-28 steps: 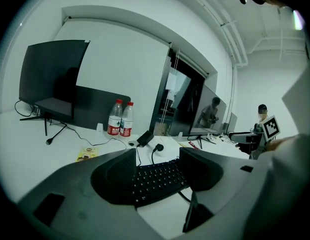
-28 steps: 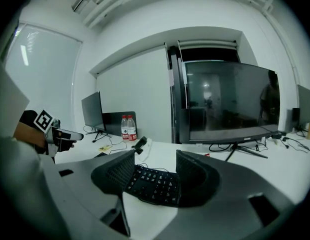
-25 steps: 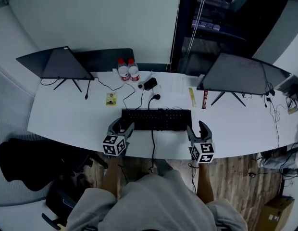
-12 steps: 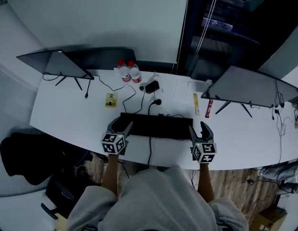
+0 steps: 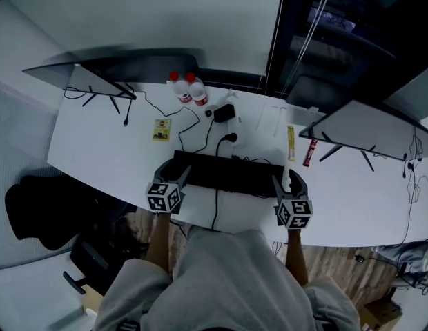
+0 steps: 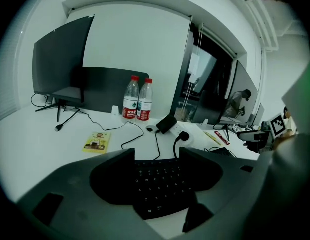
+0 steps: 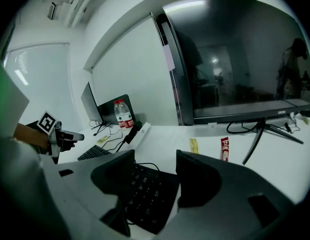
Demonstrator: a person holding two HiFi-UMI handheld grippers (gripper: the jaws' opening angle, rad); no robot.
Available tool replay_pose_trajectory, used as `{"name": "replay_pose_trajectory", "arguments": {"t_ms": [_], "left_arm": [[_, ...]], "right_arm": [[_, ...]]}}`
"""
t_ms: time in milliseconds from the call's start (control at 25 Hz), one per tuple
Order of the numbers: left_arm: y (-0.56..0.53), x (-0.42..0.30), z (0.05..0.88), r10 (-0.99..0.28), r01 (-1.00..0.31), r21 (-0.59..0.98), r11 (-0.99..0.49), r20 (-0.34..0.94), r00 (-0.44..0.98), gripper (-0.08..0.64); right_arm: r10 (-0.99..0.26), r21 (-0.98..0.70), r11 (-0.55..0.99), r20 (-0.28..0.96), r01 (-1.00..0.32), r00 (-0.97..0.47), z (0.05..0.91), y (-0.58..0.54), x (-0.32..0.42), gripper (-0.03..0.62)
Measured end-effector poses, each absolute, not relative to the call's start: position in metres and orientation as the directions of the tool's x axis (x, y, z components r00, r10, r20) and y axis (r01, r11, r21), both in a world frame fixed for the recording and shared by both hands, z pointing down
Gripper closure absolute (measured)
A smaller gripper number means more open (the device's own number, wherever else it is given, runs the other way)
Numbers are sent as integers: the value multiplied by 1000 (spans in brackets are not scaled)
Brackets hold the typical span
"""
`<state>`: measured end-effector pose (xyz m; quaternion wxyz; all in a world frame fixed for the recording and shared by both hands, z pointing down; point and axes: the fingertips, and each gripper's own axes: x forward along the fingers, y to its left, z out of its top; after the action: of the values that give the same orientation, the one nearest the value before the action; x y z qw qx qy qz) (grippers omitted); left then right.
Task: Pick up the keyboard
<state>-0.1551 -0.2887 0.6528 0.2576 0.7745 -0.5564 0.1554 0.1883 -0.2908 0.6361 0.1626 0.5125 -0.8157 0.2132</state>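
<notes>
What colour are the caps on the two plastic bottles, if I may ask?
Red bottle caps, clearest in the left gripper view.

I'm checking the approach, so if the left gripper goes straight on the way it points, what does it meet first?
Most likely the keyboard: its left end lies straight ahead, between the open jaws of the left gripper. Exact depth is unclear.

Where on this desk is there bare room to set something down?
Two bare patches on the desk: its left end, bordered by the left monitor, the yellow card and the keyboard; and its right part, beside the keyboard, in front of the right monitor. Crowded: the strip behind the keyboard, with bottles, power adapter, plug and two sachets.
</notes>
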Motion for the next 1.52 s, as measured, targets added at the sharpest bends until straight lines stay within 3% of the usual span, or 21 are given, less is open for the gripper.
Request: {"name": "replay_pose_trajectory", "arguments": {"t_ms": [440,1200,1520], "left_arm": [[-293,-166,687,-731,-945,236,-225,600,324,279],[-306,-183,739,-622,-905,355,-234,661,420,239],[-309,-175,745,-603,-883,412,-226,652,458,234]], "right_arm": [[-737,-193,394,517,-898,-435,654,-295,182,347],[-735,-162,286,596,-944,-325,675,-285,181,325],[-708,-249,283,598,-926,-377,687,-283,178,257]]}}
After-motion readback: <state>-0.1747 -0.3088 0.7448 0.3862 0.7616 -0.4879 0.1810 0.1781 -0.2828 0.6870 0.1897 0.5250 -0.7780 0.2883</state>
